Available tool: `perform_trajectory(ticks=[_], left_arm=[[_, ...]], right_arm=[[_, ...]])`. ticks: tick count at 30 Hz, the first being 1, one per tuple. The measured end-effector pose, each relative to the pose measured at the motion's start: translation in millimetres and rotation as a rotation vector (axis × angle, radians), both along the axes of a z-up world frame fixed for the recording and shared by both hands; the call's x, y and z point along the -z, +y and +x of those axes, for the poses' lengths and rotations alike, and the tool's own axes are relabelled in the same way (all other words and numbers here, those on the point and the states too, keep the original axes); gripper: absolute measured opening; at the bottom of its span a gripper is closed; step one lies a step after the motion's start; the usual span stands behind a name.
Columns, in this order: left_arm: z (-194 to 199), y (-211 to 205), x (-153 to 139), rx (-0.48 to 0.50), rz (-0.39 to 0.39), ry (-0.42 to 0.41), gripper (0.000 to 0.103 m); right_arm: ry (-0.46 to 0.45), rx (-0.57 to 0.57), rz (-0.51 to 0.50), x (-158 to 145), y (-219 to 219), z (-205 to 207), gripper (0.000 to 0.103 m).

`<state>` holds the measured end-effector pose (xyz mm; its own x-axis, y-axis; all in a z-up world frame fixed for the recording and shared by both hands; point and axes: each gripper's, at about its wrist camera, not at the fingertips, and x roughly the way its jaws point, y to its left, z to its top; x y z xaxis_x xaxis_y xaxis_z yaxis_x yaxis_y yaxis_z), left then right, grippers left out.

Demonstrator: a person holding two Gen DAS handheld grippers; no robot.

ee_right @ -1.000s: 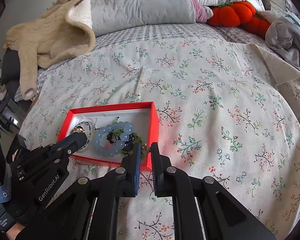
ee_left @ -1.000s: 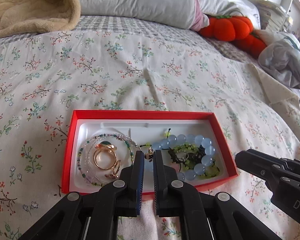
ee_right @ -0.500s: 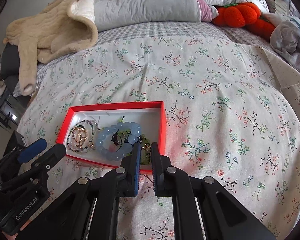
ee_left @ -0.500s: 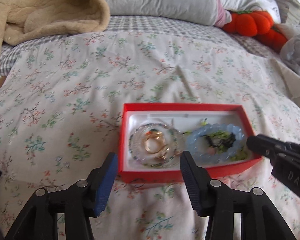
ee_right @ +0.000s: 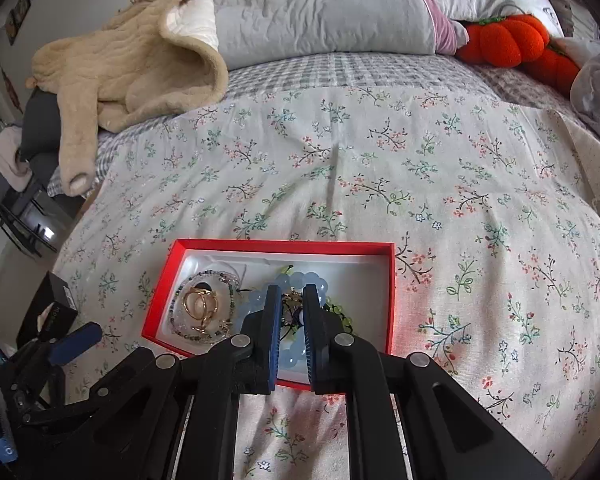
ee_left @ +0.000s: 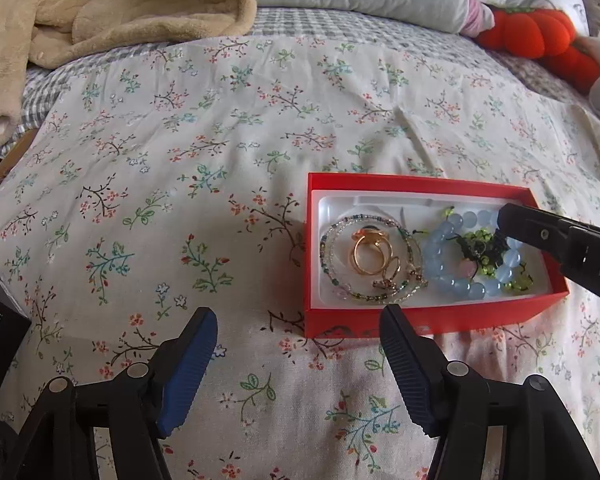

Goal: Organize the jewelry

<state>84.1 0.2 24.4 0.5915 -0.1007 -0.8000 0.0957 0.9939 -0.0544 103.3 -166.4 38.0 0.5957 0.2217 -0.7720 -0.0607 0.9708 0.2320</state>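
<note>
A red box point(ee_left: 420, 184) with a white liner lies on the floral bedspread; it also shows in the right wrist view point(ee_right: 390, 292). In it lie gold rings point(ee_left: 370, 254) inside a thin beaded bracelet point(ee_left: 332, 272), a pale blue bead bracelet point(ee_left: 444, 276) and green-black beaded pieces point(ee_left: 484, 252). My left gripper point(ee_left: 298, 344) is open and empty, in front of the box's near left corner. My right gripper point(ee_right: 291, 300) hangs over the blue bracelet point(ee_right: 296, 280), jaws a narrow gap apart, nothing clearly held.
A beige fleece jacket point(ee_right: 132, 60) and grey pillow point(ee_right: 320, 4) lie at the bed's head. Orange plush pumpkins point(ee_right: 508, 40) sit at the back right. A black box point(ee_right: 48, 308) sits at the bed's left edge.
My left gripper opened wide and pulled back left out of the box. My right gripper moved forward over the blue bracelet, jaws slightly parted.
</note>
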Motion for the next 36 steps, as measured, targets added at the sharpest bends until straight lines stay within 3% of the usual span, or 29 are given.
perform_trajectory(ticks=[2, 4, 11, 13, 20, 23, 25, 31, 36], left_arm=[[-1, -1, -1, -0.002, -0.001, 0.0, 0.074], [-2, -2, -1, 0.0, 0.001, 0.002, 0.075], [-8, -5, -3, -0.003, 0.03, 0.002, 0.085], [-11, -4, -3, -0.016, 0.035, 0.002, 0.09], [-27, 5, -1, -0.057, 0.023, 0.039, 0.101], [-38, 3, 0, -0.056, 0.039, 0.055, 0.103], [-46, 1, 1, -0.049, 0.054, 0.066, 0.103], [-69, -4, 5, -0.036, 0.098, 0.089, 0.103], [-77, 0, 3, -0.046, 0.085, 0.093, 0.103]], right_arm=[[0.003, -0.002, 0.008, -1, -1, -1, 0.014], [0.006, -0.002, 0.007, -2, -2, -2, 0.024], [0.008, -0.013, -0.012, -7, -4, -14, 0.041], [0.001, -0.014, -0.031, -9, -4, -21, 0.055], [0.046, 0.011, -0.095, -11, -11, -51, 0.063], [0.046, 0.033, -0.121, -13, -14, -67, 0.079], [0.044, 0.057, -0.142, -14, -16, -77, 0.095], [0.078, 0.071, -0.201, -12, -15, -100, 0.101], [0.124, 0.083, -0.224, -2, -17, -111, 0.101]])
